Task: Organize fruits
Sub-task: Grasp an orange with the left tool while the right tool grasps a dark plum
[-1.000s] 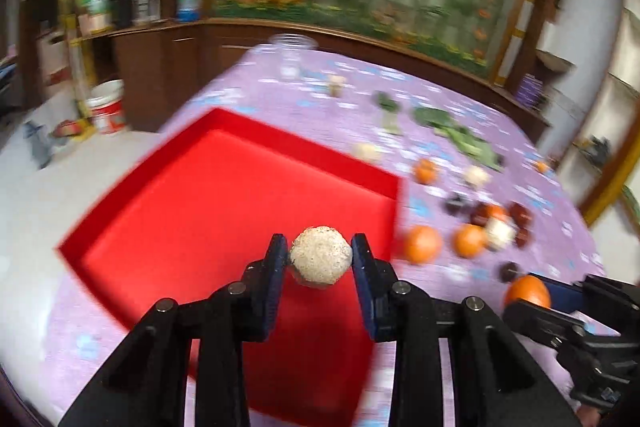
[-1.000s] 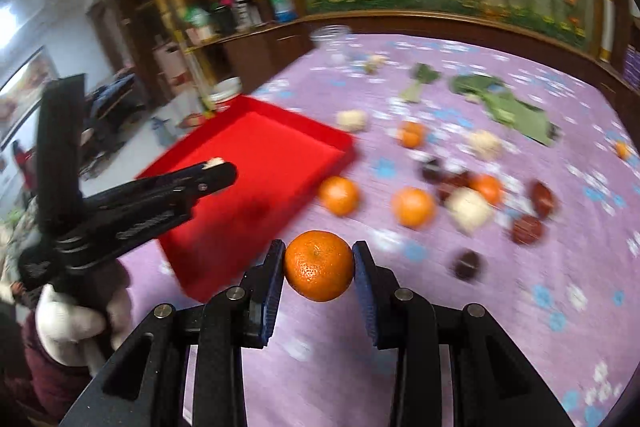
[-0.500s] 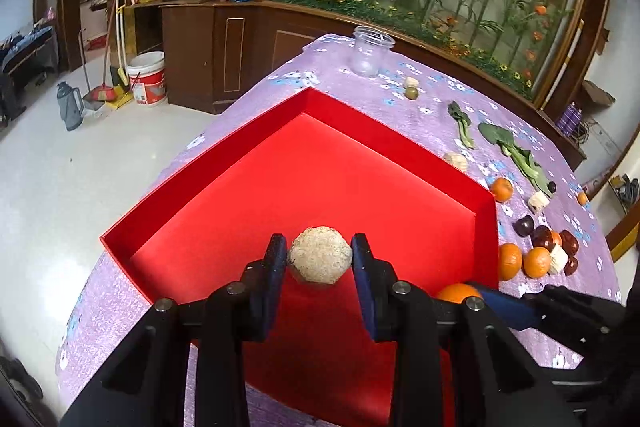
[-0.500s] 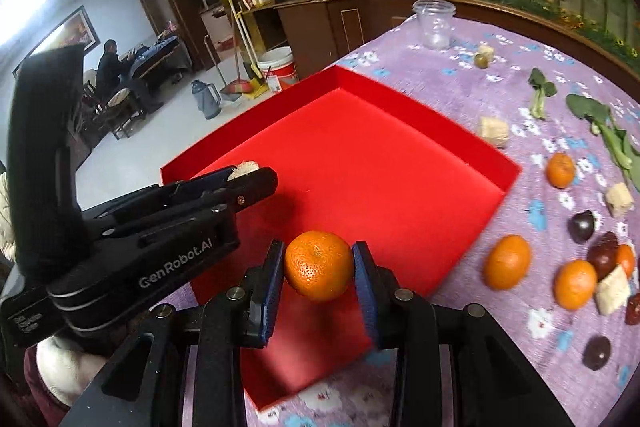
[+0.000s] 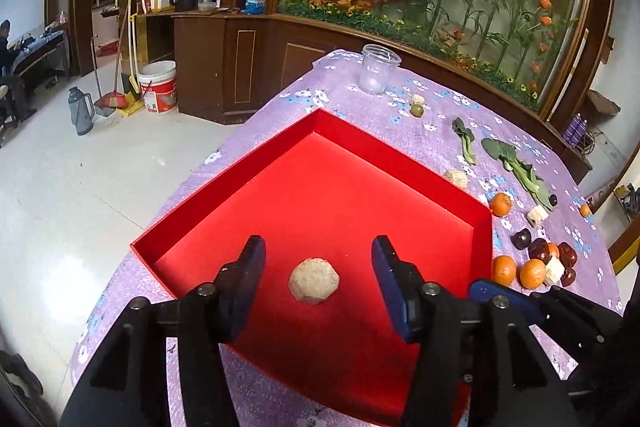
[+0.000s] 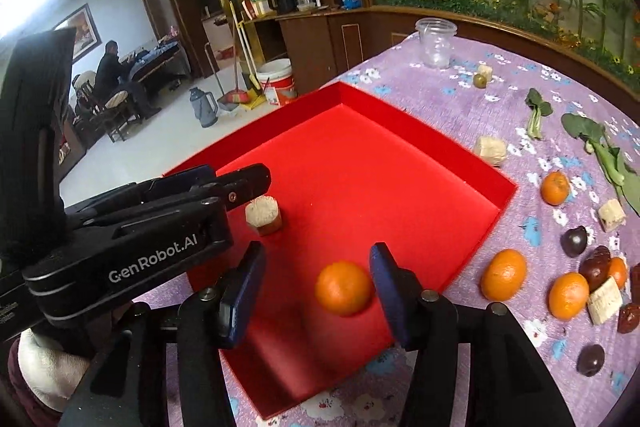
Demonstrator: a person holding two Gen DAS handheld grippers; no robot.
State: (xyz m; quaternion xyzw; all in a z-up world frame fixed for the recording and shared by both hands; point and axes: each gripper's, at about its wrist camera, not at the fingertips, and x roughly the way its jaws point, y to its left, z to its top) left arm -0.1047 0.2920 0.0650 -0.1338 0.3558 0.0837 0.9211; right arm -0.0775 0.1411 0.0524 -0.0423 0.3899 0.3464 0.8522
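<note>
A red tray [image 5: 320, 123] [image 6: 508, 183] lies on the purple flowered tablecloth. My left gripper [image 5: 318, 277] is open above the tray's near part, and a beige corn-cob piece [image 5: 314, 281] [image 6: 263, 217] rests on the tray floor between its fingers. My right gripper [image 6: 318, 285] is open over the tray's near corner. An orange mandarin [image 6: 344, 287], blurred, is between its fingers, free of them, close to the right finger. The left gripper's body also shows at the left of the right wrist view [image 6: 248, 183].
More mandarins [image 6: 503, 274], dark dates [image 6: 574, 241], corn pieces [image 6: 490, 149] and leafy greens [image 6: 600, 143] lie on the cloth right of the tray. A clear plastic cup [image 5: 378, 69] stands at the far table edge. The floor drops away at the left.
Both grippers have opened. The corn piece has dropped onto the tray floor and the mandarin has left the right gripper's fingers, still blurred with motion.
</note>
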